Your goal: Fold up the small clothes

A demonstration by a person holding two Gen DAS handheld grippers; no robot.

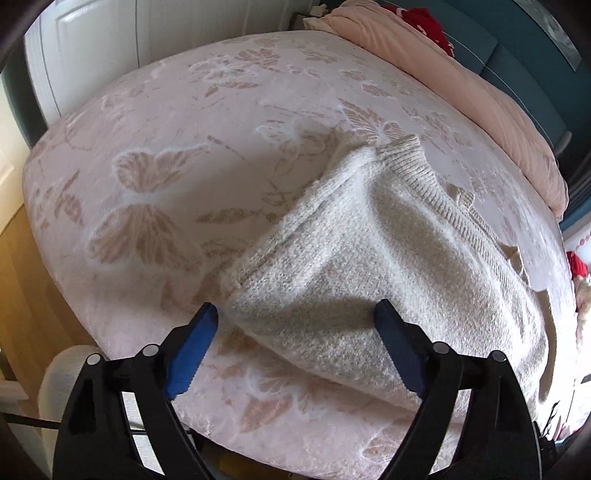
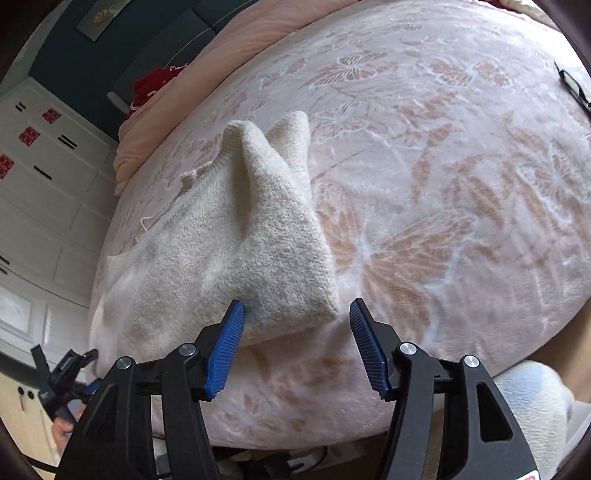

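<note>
A cream knitted sweater (image 1: 369, 258) lies folded over on the pink butterfly-patterned blanket (image 1: 166, 147), ribbed hem away from me. My left gripper (image 1: 295, 315) hovers open over the sweater's near edge. Its blue pads (image 1: 192, 354) stand wide apart, and fabric lies below them without being pinched. In the right wrist view the same sweater (image 2: 229, 251) ends in a folded corner between the pads (image 2: 225, 347) of my right gripper (image 2: 296, 306). That gripper is open too; its left pad sits close against the knit and its right pad is clear of it.
A rolled pink duvet (image 1: 461, 81) and a red item (image 1: 424, 18) lie along the bed's far side. Black glasses (image 2: 572, 86) rest on the blanket at the right. White wardrobe doors (image 2: 44, 206) and wooden floor (image 1: 22, 295) flank the bed.
</note>
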